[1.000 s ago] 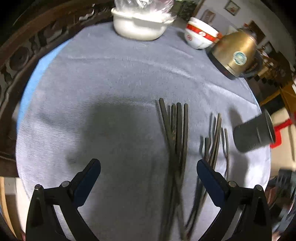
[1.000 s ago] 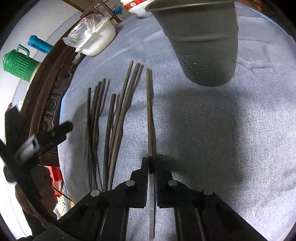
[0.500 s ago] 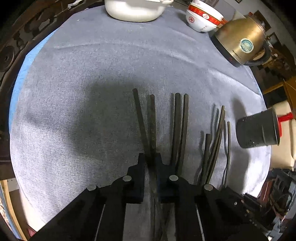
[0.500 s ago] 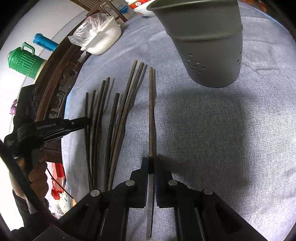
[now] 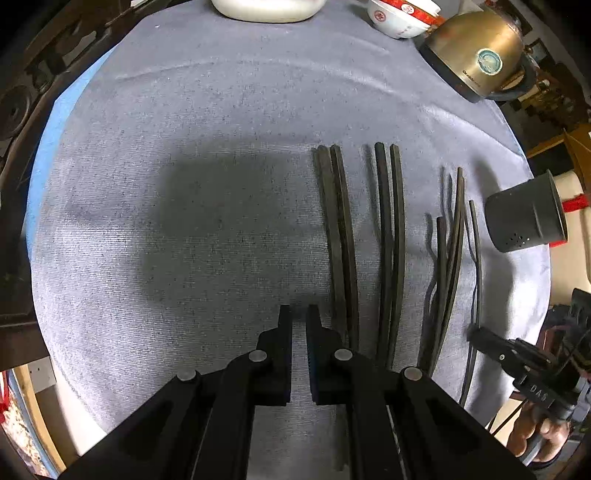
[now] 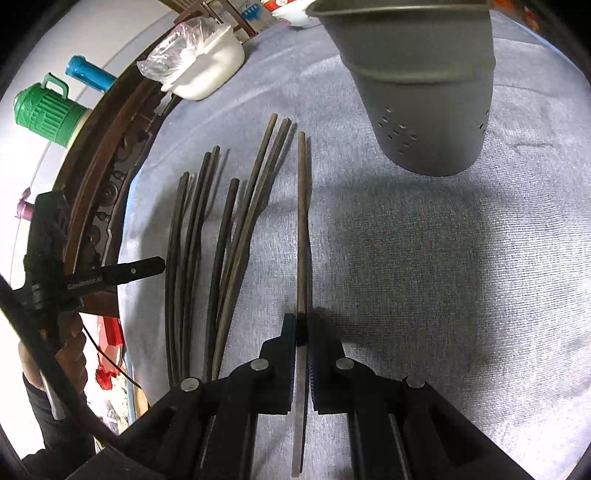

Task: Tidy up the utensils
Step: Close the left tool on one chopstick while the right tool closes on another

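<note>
Several dark chopsticks (image 5: 388, 236) lie in small groups on the grey cloth. My left gripper (image 5: 298, 314) is shut and empty, just left of the leftmost pair (image 5: 338, 236). My right gripper (image 6: 303, 325) is shut on a single chopstick (image 6: 302, 221) that points toward a grey perforated utensil holder (image 6: 417, 85) lying on its side. The other chopsticks (image 6: 225, 251) lie to its left. The holder also shows in the left wrist view (image 5: 524, 218) at the table's right edge.
A white lidded dish (image 5: 266, 9), a red-and-white bowl (image 5: 399, 18) and a brass kettle (image 5: 476, 55) stand along the far edge. A green jug (image 6: 48, 110) stands beyond the table's carved wooden rim (image 6: 110, 155). The table's edge lies close to the near ends of the chopsticks.
My left gripper closed from wide open, dragged two chopsticks leftward into a separate pair, and now sits shut beside them. My right gripper keeps holding its chopstick, shifted slightly.
</note>
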The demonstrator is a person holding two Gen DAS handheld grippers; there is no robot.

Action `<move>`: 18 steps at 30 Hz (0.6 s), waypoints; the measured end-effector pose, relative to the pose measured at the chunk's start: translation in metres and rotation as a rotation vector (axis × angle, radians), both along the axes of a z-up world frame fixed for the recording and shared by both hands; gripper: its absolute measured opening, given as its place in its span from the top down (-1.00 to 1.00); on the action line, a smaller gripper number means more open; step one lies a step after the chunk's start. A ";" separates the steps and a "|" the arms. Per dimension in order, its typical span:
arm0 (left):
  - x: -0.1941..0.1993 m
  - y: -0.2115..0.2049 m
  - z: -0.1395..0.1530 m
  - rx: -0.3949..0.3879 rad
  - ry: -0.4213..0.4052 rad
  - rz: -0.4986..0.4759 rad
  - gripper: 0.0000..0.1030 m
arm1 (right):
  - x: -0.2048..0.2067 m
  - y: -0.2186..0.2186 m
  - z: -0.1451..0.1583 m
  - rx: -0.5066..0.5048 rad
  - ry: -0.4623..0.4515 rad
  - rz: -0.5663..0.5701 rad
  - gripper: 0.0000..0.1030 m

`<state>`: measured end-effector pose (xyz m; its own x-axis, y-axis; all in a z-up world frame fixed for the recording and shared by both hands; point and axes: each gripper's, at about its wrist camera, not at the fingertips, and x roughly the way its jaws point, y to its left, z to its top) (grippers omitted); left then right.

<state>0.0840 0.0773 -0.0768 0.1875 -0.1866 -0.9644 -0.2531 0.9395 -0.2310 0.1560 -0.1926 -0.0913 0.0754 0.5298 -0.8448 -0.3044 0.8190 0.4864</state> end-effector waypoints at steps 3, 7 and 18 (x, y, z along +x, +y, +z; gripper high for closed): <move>0.006 0.000 0.004 -0.014 -0.010 -0.002 0.47 | 0.001 0.000 0.001 -0.016 0.013 0.003 0.80; 0.015 -0.008 0.005 -0.021 -0.030 -0.015 0.16 | 0.007 0.005 0.009 -0.055 -0.020 0.008 0.14; 0.027 -0.013 0.004 -0.037 -0.033 -0.014 0.67 | 0.016 0.015 0.008 -0.049 -0.045 -0.015 -0.27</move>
